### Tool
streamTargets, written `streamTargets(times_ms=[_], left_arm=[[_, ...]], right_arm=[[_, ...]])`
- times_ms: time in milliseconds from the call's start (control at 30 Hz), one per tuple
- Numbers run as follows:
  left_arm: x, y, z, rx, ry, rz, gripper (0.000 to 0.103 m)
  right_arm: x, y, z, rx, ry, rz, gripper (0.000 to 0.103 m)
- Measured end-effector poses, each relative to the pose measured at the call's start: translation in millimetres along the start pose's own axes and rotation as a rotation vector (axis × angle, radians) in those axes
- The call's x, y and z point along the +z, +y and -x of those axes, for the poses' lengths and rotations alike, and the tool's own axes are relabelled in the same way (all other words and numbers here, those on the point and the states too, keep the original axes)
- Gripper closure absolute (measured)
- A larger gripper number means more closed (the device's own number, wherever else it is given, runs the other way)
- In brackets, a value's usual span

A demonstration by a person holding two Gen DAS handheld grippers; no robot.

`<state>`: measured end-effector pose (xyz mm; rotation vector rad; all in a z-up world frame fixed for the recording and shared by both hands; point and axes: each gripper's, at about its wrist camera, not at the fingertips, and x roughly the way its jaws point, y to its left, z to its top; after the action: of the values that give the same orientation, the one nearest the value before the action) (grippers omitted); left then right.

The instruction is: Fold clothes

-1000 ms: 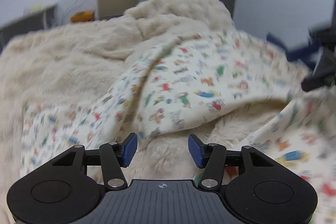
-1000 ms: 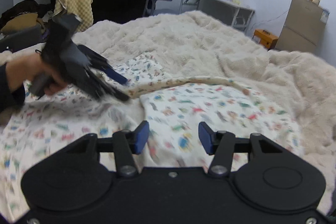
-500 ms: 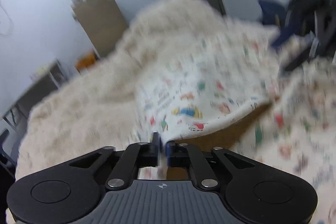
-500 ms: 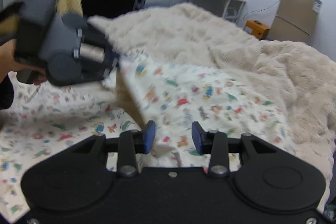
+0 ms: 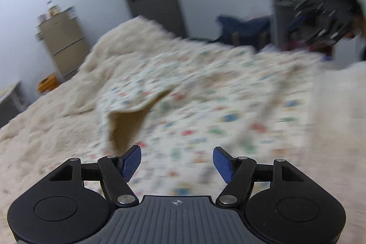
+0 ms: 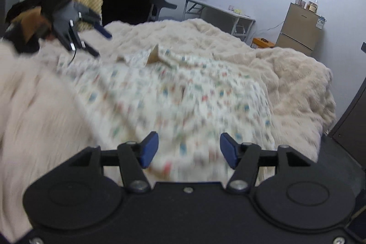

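Printed cotton, a garment (image 6: 183, 95) with small coloured figures, lies spread on the fluffy bed cover (image 6: 205, 38), one corner flipped so its tan inside shows. Left tongs (image 5: 177, 162) hover wide apart, empty, that flipped corner just ahead and to their left. Right tongs (image 6: 188, 149) gape wide too, over the garment's near hem, which runs crosswise before them; they look nearer the cloth.
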<state>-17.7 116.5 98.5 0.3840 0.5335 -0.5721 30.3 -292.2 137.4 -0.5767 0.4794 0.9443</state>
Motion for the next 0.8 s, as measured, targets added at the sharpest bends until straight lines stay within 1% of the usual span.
streamTargets(times_ms=[67, 167, 200, 233, 300, 367, 467, 500, 533, 567, 600, 633, 667, 733, 767, 800], left_arm=[[-1, -10, 4, -0.049, -0.009, -0.023, 0.039], [-8, -30, -5, -0.074, 0.039, -0.067, 0.039], [-11, -35, -12, -0.056, 0.07, -0.079, 0.039], [-14, -38, -17, -0.052, 0.081, -0.082, 0.039], [-18, -44, -25, -0.045, 0.099, -0.087, 0.039], [-20, -47, -31, -0.034, 0.105, -0.089, 0.039], [-19, -53, -43, 0.015, 0.101, -0.075, 0.042], [-17, -57, -45, 0.018, 0.088, -0.087, 0.049], [-16, -61, -47, 0.02, 0.075, -0.1, 0.056], [-13, -66, -48, 0.021, 0.066, -0.11, 0.061], [-9, -74, -48, 0.01, 0.057, -0.14, 0.066], [-8, -76, -44, -0.006, 0.048, -0.158, 0.067], [-8, -77, -40, -0.023, 0.039, -0.174, 0.067], [-8, -78, -35, -0.055, 0.024, -0.186, 0.066], [-9, -73, -29, -0.089, 0.004, -0.16, 0.065], [-9, -71, -29, -0.102, -0.003, -0.142, 0.064]], right_arm=[[-15, 8, 7, 0.015, 0.02, 0.042, 0.045], [-37, 19, 19, 0.037, 0.049, 0.106, 0.044], [-44, 23, 22, 0.044, 0.059, 0.127, 0.044], [-52, 26, 26, 0.051, 0.069, 0.149, 0.043], [-55, 36, 7, 0.023, 0.114, 0.201, 0.041], [-56, 39, -7, -0.022, 0.127, 0.226, 0.041], [-60, 36, -20, -0.048, 0.136, 0.238, 0.041], [-62, 36, -20, -0.052, 0.122, 0.24, 0.044], [-65, 35, -20, -0.056, 0.107, 0.242, 0.053], [-66, 35, -19, -0.052, 0.081, 0.25, 0.06], [-66, 36, -18, -0.048, 0.057, 0.262, 0.07], [-66, 35, -16, -0.053, 0.05, 0.266, 0.082], [-65, 34, -12, -0.064, 0.031, 0.266, 0.09], [-62, 31, -3, -0.087, -0.008, 0.266, 0.092], [-59, 27, 8, -0.11, -0.044, 0.249, 0.092], [-57, 24, 15, -0.122, -0.065, 0.233, 0.092]])
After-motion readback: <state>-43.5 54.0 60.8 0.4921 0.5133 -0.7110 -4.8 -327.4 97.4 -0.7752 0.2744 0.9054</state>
